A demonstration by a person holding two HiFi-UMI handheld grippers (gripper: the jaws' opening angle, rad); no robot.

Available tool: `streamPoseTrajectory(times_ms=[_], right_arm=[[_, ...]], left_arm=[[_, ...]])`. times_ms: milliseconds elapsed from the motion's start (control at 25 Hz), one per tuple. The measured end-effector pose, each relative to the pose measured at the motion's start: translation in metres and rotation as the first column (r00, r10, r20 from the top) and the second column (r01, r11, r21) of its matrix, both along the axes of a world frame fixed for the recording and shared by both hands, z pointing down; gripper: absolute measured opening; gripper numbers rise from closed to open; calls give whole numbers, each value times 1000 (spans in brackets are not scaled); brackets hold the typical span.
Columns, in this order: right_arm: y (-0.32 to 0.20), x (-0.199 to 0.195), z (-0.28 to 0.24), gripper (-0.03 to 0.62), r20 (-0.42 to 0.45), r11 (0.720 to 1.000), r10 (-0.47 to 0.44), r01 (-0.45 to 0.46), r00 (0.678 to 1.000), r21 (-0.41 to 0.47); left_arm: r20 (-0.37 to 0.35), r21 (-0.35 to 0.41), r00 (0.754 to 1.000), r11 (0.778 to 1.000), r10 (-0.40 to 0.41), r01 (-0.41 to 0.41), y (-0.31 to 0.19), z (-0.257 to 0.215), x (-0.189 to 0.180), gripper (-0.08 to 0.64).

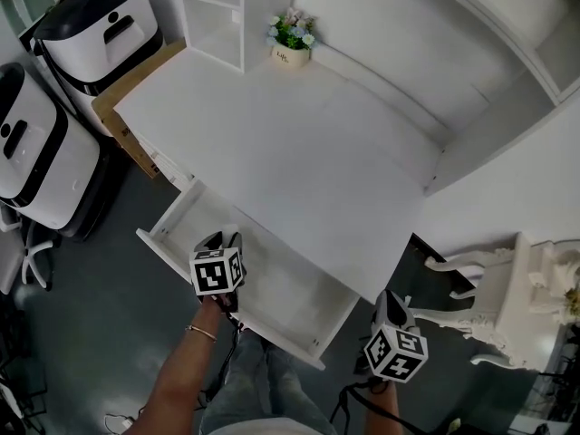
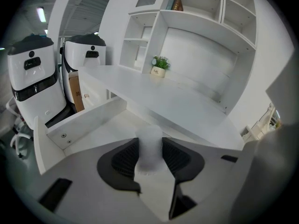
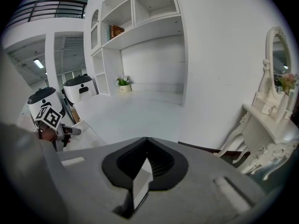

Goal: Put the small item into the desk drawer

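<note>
The desk drawer (image 1: pixel 169 212) stands pulled out below the front edge of the white desk (image 1: pixel 299 152), and its floor (image 2: pixel 110 129) shows bare. My left gripper (image 1: pixel 222 243) hangs over the drawer's left part. It is shut on the small item (image 2: pixel 150 146), a pale, frosted cylinder standing upright between the dark pads (image 2: pixel 125 158). My right gripper (image 1: pixel 390 304) stays off the desk's front right corner, beside the drawer. Its jaws (image 3: pixel 147 147) are shut with nothing between them. In the right gripper view the left gripper (image 3: pixel 50 120) shows at the far left.
A small flower pot (image 1: pixel 291 36) sits at the desk's back by the white shelves (image 1: pixel 213 12). Two white-and-black machines (image 1: pixel 95 21) (image 1: pixel 36 152) and a cardboard box (image 1: pixel 136 139) stand at the left. An ornate white dressing table (image 1: pixel 521 297) stands at the right.
</note>
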State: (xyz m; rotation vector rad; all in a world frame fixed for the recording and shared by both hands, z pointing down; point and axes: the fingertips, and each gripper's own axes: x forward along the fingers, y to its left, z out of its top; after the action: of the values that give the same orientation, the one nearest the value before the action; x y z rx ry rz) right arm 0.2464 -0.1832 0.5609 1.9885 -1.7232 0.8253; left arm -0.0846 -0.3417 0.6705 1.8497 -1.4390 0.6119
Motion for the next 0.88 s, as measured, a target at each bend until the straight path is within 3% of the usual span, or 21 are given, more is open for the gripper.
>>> streamPoseTrajectory(times_ms=[880], right_arm=[[-29, 6, 13, 0, -5, 999, -37, 36, 999, -31]], left_arm=[[61, -69, 998, 997, -35, 39, -24, 51, -3, 156]])
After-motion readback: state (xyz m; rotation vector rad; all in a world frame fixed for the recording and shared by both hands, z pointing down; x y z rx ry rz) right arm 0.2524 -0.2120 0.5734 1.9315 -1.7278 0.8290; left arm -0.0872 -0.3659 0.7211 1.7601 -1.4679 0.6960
